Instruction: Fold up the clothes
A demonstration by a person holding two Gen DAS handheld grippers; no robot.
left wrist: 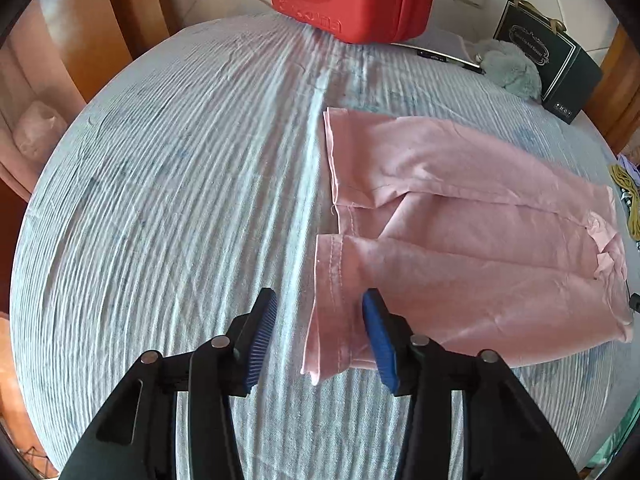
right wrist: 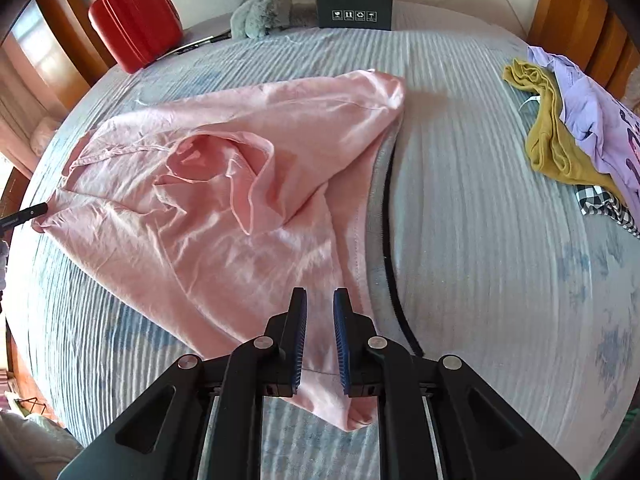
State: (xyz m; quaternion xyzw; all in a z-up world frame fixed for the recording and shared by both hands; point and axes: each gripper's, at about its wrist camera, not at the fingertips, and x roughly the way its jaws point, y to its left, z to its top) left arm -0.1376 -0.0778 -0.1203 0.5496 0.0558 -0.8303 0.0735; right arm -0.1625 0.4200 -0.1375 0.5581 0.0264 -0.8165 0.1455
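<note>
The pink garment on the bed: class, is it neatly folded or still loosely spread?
Loosely spread. The pink garment lies rumpled on the striped bedcover, one flap bunched over its middle, edges uneven.

Bare bedspread (left wrist: 160,200) left of pink garment (left wrist: 460,220)

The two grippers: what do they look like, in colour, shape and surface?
The left gripper and the right gripper look the same. Each has a black plastic body with angular linked arms, joined by round silver pins. Each of the two fingers carries a blue pad with fine ribs, like a brush or comb. No cables, markings, sleeves or hands show in either view.
</note>
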